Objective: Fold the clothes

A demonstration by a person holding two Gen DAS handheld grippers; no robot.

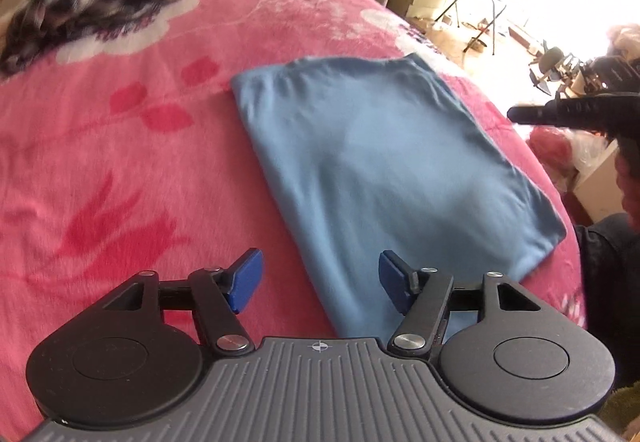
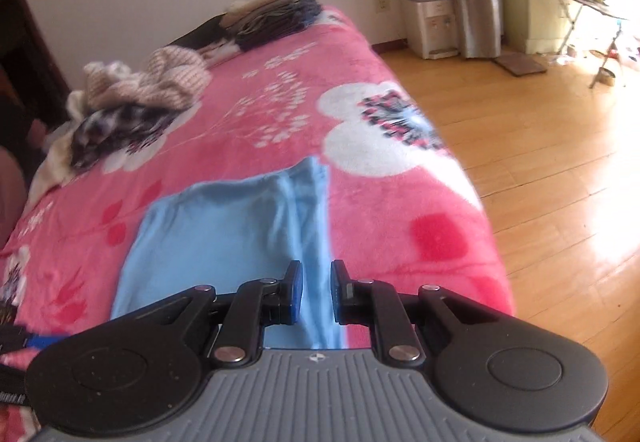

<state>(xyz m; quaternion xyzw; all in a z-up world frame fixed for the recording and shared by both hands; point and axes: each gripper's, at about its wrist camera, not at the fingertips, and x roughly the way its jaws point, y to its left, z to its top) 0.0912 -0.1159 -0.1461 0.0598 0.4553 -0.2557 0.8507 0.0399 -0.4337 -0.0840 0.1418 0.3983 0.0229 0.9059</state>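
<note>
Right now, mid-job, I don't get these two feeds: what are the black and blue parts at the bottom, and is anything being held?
Each picture comes from a camera on a hand-held gripper, looking forward along its two blue-padded fingers. A person carries one gripper in each hand; there is no robot arm.

The left gripper has its fingers wide apart, holding nothing. The right gripper shows a narrow gap with nothing pinched.

Below them lies a pink floral blanket on a bed. On it lies a folded light blue garment. Farther back sit a loose heap of unfolded clothes and a neat stack of folded ones.
</note>
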